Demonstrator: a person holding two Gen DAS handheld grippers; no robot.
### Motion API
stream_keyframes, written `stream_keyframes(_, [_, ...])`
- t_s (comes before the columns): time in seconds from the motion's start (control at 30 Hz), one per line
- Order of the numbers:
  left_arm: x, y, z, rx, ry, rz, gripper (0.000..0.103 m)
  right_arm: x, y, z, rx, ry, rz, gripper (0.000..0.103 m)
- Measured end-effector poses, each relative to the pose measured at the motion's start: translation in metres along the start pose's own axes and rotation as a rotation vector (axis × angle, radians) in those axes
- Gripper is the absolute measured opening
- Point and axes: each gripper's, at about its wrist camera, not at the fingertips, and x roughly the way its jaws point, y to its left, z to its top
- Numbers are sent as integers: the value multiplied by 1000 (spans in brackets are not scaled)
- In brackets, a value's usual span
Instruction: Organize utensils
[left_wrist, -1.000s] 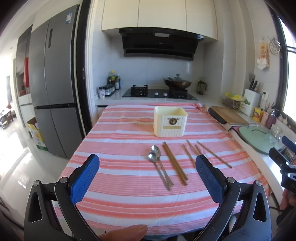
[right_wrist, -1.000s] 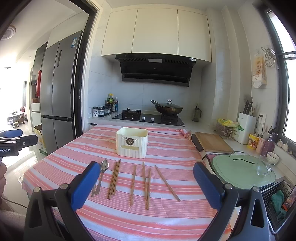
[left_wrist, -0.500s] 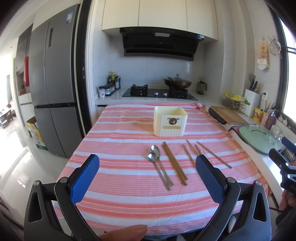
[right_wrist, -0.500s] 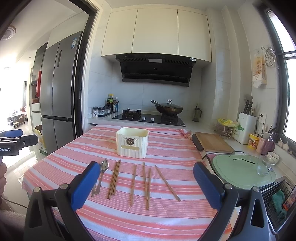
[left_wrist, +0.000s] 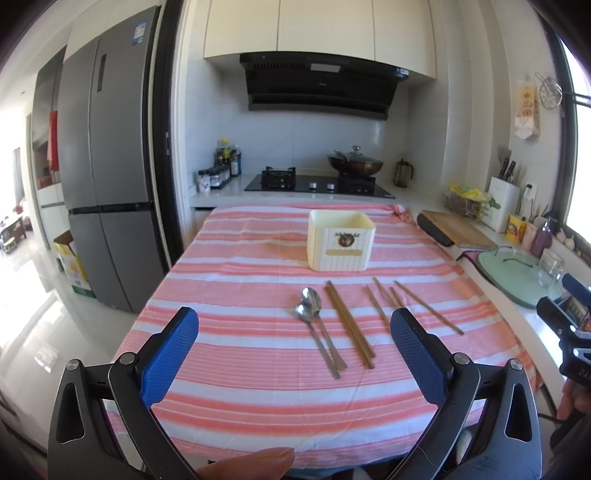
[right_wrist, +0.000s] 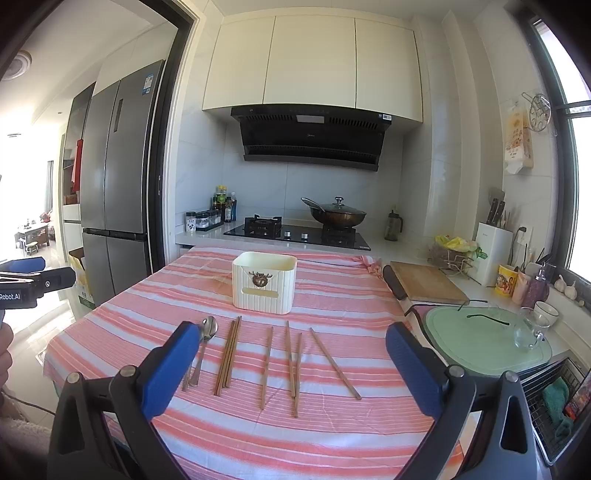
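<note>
Left tongs (left_wrist: 294, 334): spread wide, nothing between the blue pads, hanging above the near edge of the surface (left_wrist: 229, 373) and well apart from every utensil.
Right tongs (right_wrist: 293, 352): also wide open and empty, back from the utensils.
Spoons (left_wrist: 314, 321): two lie side by side on the striped cloth, bowls toward the holder, touching or nearly so. A pinch aimed at one may drag the other along.
Paired chopsticks (left_wrist: 349, 325): two sticks lie pressed together just right of the spoons. Thin, flat and smooth, they would likely roll or slip out of the pads unless gripped squarely across.
Loose chopsticks (right_wrist: 291, 358): four more lie scattered at slightly different angles, two of them close together. A grasp could catch only one, or flick a neighbour toward the edge.
Holder (left_wrist: 340, 240): a cream box standing upright beyond the utensils, looking empty from here. It seems light, so a utensil pushed in at a slant might tip or shove it.
Cloth: loose fabric could bunch up under pads that press too low.
</note>
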Motion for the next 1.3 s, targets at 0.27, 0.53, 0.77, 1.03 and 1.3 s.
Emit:
stream_keyframes(0.27, [1, 1, 0, 0, -1, 0, 103, 1, 0, -1, -2, -3, -1, 103])
stream_keyframes(0.53, [1, 2, 0, -1, -1, -1, 103, 0, 0, -2, 2, -3, -1, 103])
stream_keyframes(0.77, [2, 2, -2, 0, 2, 0, 103, 0, 0, -2, 2, 1, -1, 103])
stream_keyframes(1.03, [4, 2, -3, 1, 6, 0, 103, 1, 0, -3, 2, 2, -1, 103])
stream_keyframes(1.3, [9, 3, -5, 3, 18, 4, 103, 2, -1, -4, 4, 10, 1, 103])
